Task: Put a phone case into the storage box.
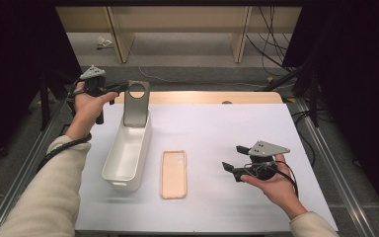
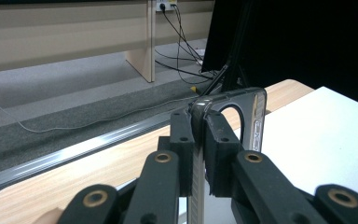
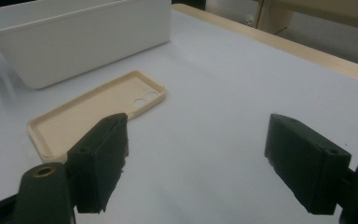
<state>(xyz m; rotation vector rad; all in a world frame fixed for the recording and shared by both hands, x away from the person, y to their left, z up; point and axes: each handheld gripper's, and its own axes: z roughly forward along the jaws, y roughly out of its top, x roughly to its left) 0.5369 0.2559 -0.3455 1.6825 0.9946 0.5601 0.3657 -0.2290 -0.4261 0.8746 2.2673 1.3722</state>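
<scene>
A grey phone case (image 1: 137, 104) is being pinched by the fingers (image 2: 182, 154) of the left gripper (image 1: 121, 88), which are closed almost fully on its upper edge. The case is being held upright with its lower end inside the far end of a white bin (image 1: 128, 154), its round camera opening at the top. In the left gripper view the case's edge (image 2: 256, 122) is being seen clamped between the two black pads.

The right gripper (image 1: 234, 160) is being held over the right part of the desk (image 1: 227, 128), its fingers (image 3: 100, 158) spread wide with nothing between them.

The white bin is being kept on the left part of the desk, long side running from the near edge towards the far edge; apart from the grey case's lower end, its inside is looking bare. A beige phone case (image 1: 173, 174) is lying flat just beside the bin, inner side up, towards the near edge.

The desk is being covered by a white sheet, with a wooden strip showing along the far edge. Beyond it, grey floor, wooden furniture legs (image 1: 120, 37) and black cables (image 1: 269, 39) are being seen.
</scene>
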